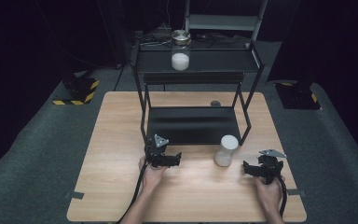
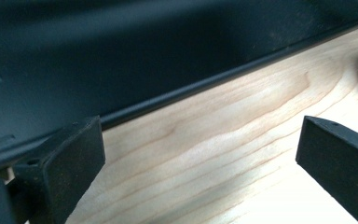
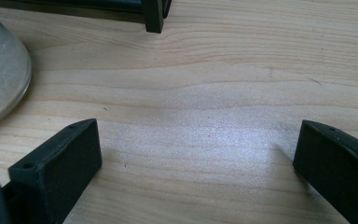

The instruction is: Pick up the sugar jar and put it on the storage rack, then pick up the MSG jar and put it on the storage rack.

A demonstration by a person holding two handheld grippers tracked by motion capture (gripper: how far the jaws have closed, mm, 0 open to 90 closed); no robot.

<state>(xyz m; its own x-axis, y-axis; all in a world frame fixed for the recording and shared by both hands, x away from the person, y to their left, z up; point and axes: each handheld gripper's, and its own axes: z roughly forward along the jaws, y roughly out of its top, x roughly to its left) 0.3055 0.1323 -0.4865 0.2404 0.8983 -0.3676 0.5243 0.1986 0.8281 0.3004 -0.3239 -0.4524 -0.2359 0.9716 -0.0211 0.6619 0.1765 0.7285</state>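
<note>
With both grippers' fingers spread wide and empty, the jar point(image 1: 225, 150) could be toppled on the counter point(image 1: 121, 186) if struck off-centre by the right gripper point(image 1: 246, 169).

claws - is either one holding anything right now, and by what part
Nothing is held. The left claw and the right claw are both open over bare table, and the jar stands untouched between them.

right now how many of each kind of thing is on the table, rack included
glass jars with white powder: 2, one on the wooden table, one on the rack's top shelf
black metal two-shelf rack: 1
small dark round thing behind the rack: 1
total: 4
</note>
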